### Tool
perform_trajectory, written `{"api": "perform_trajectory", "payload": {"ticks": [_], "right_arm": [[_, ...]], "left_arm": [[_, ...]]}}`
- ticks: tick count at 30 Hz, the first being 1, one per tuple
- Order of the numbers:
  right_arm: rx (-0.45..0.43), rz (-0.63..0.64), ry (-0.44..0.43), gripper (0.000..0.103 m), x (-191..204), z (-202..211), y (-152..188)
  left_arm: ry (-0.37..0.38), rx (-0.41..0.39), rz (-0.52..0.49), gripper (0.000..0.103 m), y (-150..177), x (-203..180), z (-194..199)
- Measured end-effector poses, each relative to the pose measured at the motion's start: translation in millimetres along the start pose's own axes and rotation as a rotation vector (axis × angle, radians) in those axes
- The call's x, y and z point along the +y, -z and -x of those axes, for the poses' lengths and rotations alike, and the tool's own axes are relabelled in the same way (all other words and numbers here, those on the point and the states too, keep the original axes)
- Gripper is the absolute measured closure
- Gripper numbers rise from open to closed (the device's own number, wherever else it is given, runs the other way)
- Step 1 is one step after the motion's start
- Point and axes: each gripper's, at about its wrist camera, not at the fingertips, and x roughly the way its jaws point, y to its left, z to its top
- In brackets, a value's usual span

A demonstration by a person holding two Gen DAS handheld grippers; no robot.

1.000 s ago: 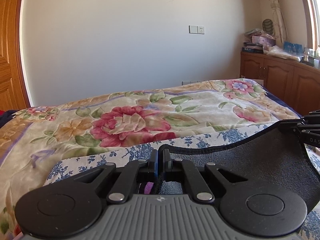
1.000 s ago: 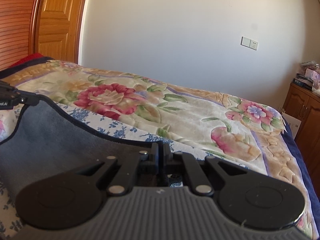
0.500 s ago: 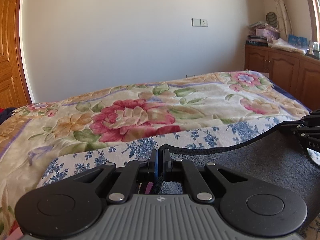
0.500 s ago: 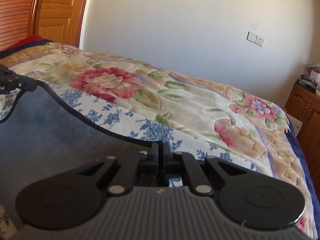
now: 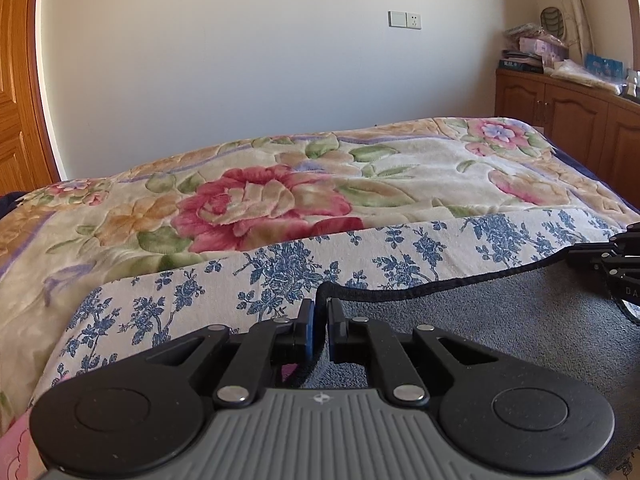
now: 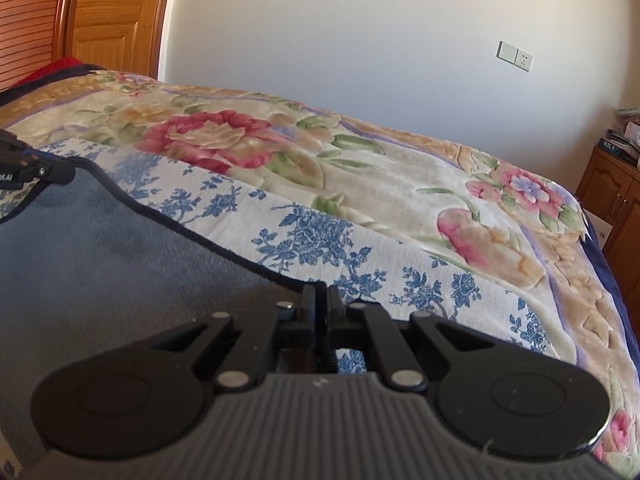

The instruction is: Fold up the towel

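- A dark grey towel (image 5: 500, 320) with a black bound hem is held stretched between the two claws, just above a bed.
- The left claw (image 5: 319, 320) is seen closed on one corner of the towel; the black hem is pinched between its jaws, and a blue pad (image 5: 307, 330) is visible on the inner face of one finger.
- The right claw (image 6: 319, 312) is likewise clamped on the other corner, with the hem caught between its narrow jaws.
- In the left wrist view the right claw (image 5: 600, 256) is seen at the right edge, gripping the towel's hem; in the right wrist view the left claw (image 6: 60, 170) is seen at the left edge, doing the same.
- The hem is drawn in a shallow sagging line from one claw to the other.
- Beneath the towel a white sheet (image 5: 280, 276) printed with blue flowers is spread, and beyond it a cream blanket (image 5: 260, 200) with large red and pink flowers covers the bed.
- A plain pale wall with a switch plate (image 5: 404, 20) is seen behind the bed, wooden cabinets (image 5: 560, 120) to the right, and a wooden door (image 6: 116, 16) to the left.
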Motion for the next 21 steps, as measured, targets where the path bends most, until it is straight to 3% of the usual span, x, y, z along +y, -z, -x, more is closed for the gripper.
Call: {"api": "perform_trajectory", "payload": {"ticks": [3,5,8,9,10,11,21], "right_arm": [[0.002,-0.009,0.005,0.091,-1,1,0],[0.004,-0.014,0.006,0.091,-3,2,0],[0.010,-0.018,0.016,0.087,-4,4,-2],[0.011,-0.022,0.015,0.077,-4,5,-2],[0.010,-0.028,0.013,0.060,-5,7,-3],[0.006,-0.032,0.010,0.055,-5,10,-4],[-0.022,-0.056,-0.012,0.052,0,50,-22]], "left_arm": [[0.002,0.002,-0.004,0.084,1,-2,1],[0.001,-0.001,-0.006,0.066,2,-3,2],[0.008,-0.009,-0.011,0.048,1,-5,6],[0.015,-0.016,-0.012,0.048,0,-5,8],[0.019,-0.018,-0.013,0.046,0,-6,10],[0.022,-0.018,-0.013,0.045,-2,-6,13],[0.016,-0.062,-0.021,0.030,-20,-13,57]]}}
